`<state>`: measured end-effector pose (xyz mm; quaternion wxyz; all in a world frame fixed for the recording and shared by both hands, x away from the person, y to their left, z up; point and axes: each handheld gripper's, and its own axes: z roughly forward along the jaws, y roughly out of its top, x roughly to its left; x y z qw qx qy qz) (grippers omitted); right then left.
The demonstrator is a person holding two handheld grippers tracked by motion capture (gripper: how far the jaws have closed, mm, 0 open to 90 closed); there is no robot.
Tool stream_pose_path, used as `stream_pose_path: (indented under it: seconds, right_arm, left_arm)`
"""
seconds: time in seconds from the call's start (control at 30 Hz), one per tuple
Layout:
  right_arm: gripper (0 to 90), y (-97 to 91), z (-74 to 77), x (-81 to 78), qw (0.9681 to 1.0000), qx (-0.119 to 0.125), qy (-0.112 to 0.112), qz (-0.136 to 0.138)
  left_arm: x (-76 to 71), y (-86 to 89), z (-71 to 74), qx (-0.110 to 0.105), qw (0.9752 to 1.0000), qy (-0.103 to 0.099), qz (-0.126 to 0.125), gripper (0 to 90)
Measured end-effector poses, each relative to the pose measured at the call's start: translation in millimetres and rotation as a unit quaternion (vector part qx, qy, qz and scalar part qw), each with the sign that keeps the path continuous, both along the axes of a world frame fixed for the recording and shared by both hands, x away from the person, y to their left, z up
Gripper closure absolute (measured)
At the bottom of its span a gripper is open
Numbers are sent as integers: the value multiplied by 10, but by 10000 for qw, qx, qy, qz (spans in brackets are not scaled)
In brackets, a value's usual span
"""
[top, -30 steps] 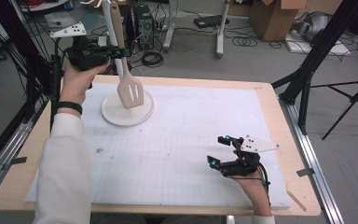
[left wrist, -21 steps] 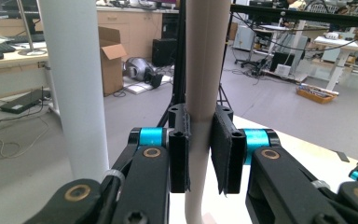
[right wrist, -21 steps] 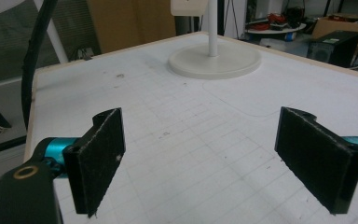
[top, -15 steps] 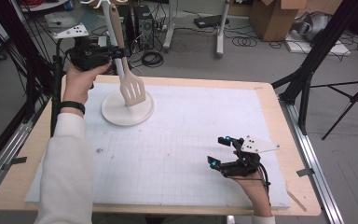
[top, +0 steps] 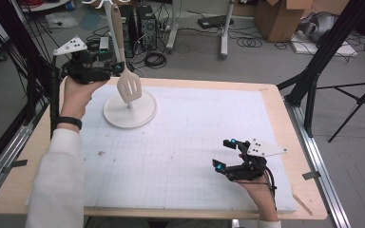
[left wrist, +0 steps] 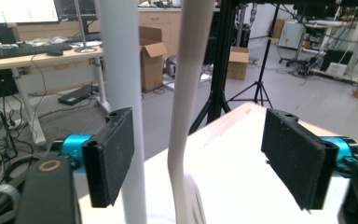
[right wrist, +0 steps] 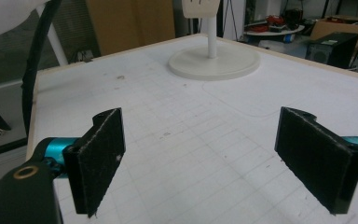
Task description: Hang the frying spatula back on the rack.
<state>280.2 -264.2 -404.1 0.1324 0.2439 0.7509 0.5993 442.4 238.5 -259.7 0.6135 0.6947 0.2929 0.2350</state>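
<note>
Hanging spatula (top: 129, 87) between just-opened left hand-held gripper (left wrist: 200, 158) pads — right hand-held gripper (right wrist: 219, 158) apart.

Cream spatula (top: 129, 88), white round stand (top: 129, 113)

My spatula (top: 128, 88) looks like smooth matt plastic; the stand (top: 129, 109) likewise; the bench (top: 285, 118) edge is pale wood.

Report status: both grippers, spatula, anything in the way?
Left gripper jaws just opened, spatula hanging loose between them on the stand. Right gripper open, empty. Nothing in the way.
</note>
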Motion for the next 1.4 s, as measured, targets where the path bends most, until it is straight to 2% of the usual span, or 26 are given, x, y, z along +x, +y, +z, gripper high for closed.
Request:
stream_pose_path:
  seconds: [0.07, 0.2, 0.4, 0.6, 0.67, 0.7, 0.77, 0.83, 0.87, 0.97, 1.03, 1.2, 1.27, 1.4]
  right_arm:
    - [148, 14, -5, 5, 10000, -23, -8, 26]
    - [148, 19, -15, 20, 10000, -63, 39, 15]
    - [149, 16, -19, 46, 10000, -54, 6, -20]
    - [148, 19, -26, 67, 9999, -82, -18, -55]
    - [149, 19, -26, 62, 9999, -140, -9, -73]
    - [149, 21, -26, 61, 9998, -164, -24, -91]
    - [148, 27, -28, 59, 9997, -209, -71, -105]
    - [148, 35, -31, 50, 9996, -258, -51, -114]
    - [148, 42, -34, 47, 9996, -271, -34, -103]
    - [148, 55, -46, 42, 9993, -347, 1, -119]
    - [148, 62, -53, 41, 9992, -371, 10, -119]
    - [148, 65, -92, 45, 9992, -376, 57, -145]
    - [148, 62, -100, 45, 9990, -401, 81, -161]
    - [148, 60, -102, 45, 9990, -412, 64, -167]
  left_arm:
    - [-80, 79, -58, -64, 9999, -29, -83, 221]
    - [-265, 189, -181, -143, 9993, -130, -326, 214]
    - [-631, 194, -410, -142, 9967, -246, -765, 212]
    - [-1031, 87, -730, -123, 9918, -352, -1221, 209]
    - [-1137, 46, -847, -143, 9896, -299, -1398, 204]
    - [-1192, 14, -917, -194, 9875, -221, -1546, 199]
    - [-1259, -31, -1006, -94, 9861, -142, -1656, 184]
    - [-1332, -75, -1097, -173, 9841, -91, -1764, 183]
    - [-1362, -94, -1134, -153, 9831, -96, -1824, 181]
    - [-1454, -153, -1229, -62, 9821, -105, -1880, 171]
    - [-1495, -172, -1289, -44, 9801, -104, -1980, 168]
    - [-1564, -207, -1428, -15, 9798, -32, -2000, 168]
    - [-1584, -218, -1481, -82, 9791, 44, -2033, 168]
    - [-1594, -210, -1550, -210, 9782, 70, -2064, 168]
